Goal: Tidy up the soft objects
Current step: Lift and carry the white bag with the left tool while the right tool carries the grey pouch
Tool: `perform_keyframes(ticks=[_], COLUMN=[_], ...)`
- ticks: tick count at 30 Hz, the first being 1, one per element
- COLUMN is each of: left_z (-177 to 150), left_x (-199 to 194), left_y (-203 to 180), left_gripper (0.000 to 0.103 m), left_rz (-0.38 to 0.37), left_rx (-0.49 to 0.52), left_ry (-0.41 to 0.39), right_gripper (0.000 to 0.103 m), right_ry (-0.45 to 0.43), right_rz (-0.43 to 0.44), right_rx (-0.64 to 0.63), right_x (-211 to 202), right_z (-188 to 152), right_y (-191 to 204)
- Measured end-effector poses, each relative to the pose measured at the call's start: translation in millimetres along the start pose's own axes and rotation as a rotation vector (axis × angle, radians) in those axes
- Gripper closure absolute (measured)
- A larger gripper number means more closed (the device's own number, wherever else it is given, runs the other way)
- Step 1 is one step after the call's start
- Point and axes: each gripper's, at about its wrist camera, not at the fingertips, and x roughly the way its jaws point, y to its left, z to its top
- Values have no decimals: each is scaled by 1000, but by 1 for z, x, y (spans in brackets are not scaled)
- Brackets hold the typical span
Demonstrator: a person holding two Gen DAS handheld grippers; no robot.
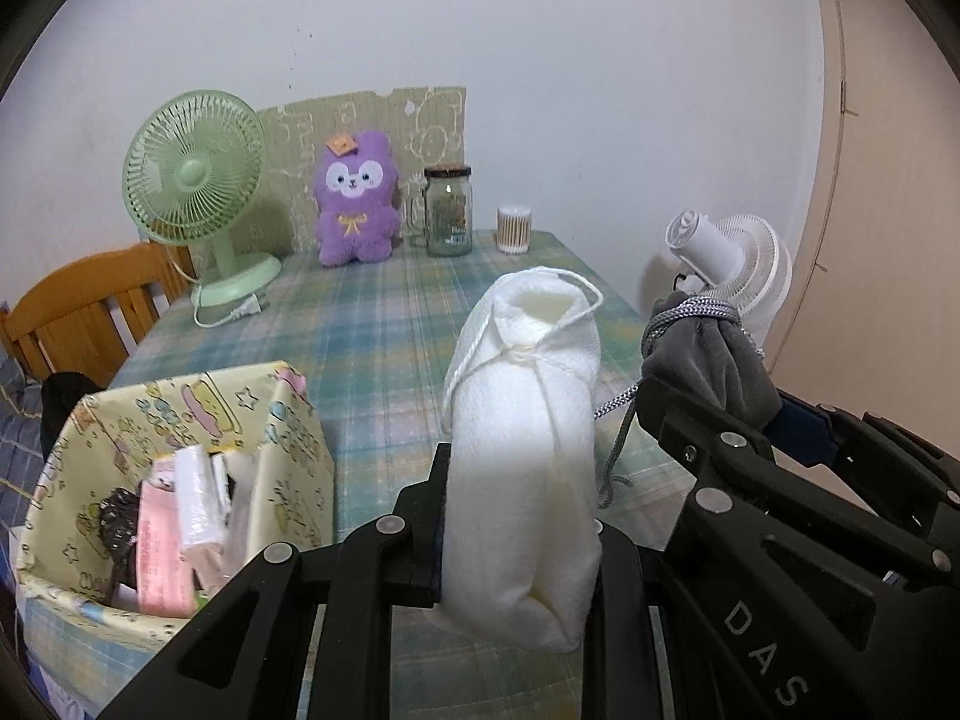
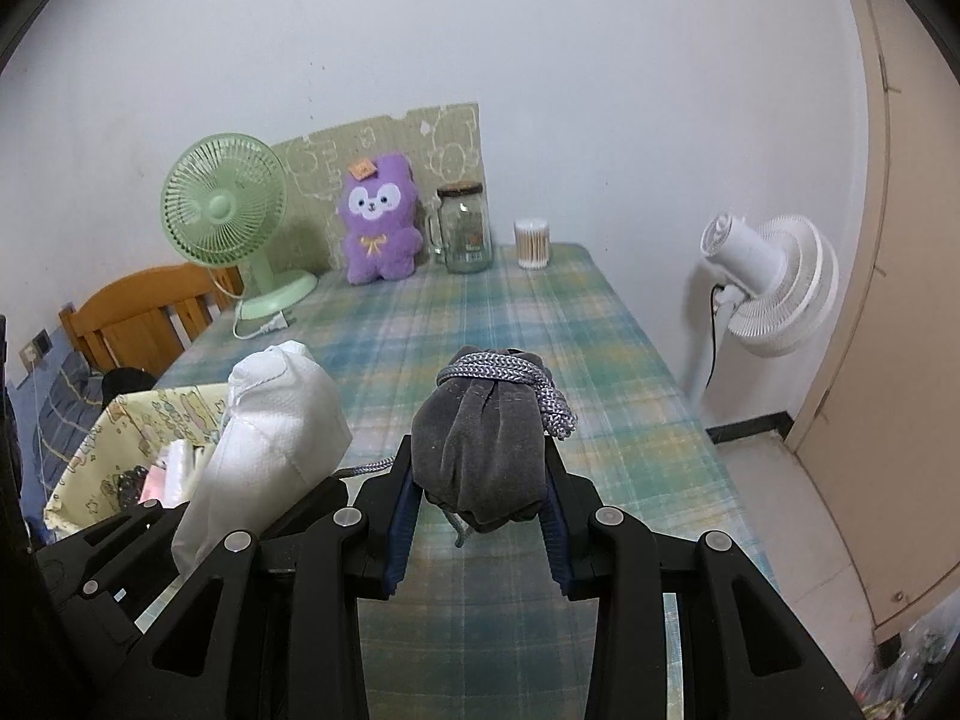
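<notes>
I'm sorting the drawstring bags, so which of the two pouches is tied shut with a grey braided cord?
The dark grey velvet pouch in the right tool; the white pouch in the left tool has thin white string.

1. Place: a home room, lived-in.
2. Evidence: table [image 2: 540,324] under plaid cloth; green desk fan [image 2: 225,204]; purple plush toy [image 2: 378,222]; glass jar [image 2: 465,228]; wooden chair [image 2: 144,312]; white standing fan [image 2: 774,282].

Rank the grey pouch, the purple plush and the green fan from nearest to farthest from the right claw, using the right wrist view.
1. Grey pouch: clamped in the right claw itself.
2. Green fan: back left of the table.
3. Purple plush: against the back wall, near centre; only slightly beyond the fan's base, a close call.
</notes>
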Motion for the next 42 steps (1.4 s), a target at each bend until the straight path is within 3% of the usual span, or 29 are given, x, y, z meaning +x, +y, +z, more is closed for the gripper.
perform_keyframes(ticks=[24,42], left_z=[15,12], left_x=[-57,-66], left_y=[11,48], left_gripper=[84,84], left_rz=[-24,35], left_rx=[36,26], left_ry=[-120,-162], right_gripper=[63,63], right_ry=[-131,-141], right_rz=[-21,8], right_rx=[0,-16], right_x=[-58,-51], right_z=[15,17], right_y=[23,61])
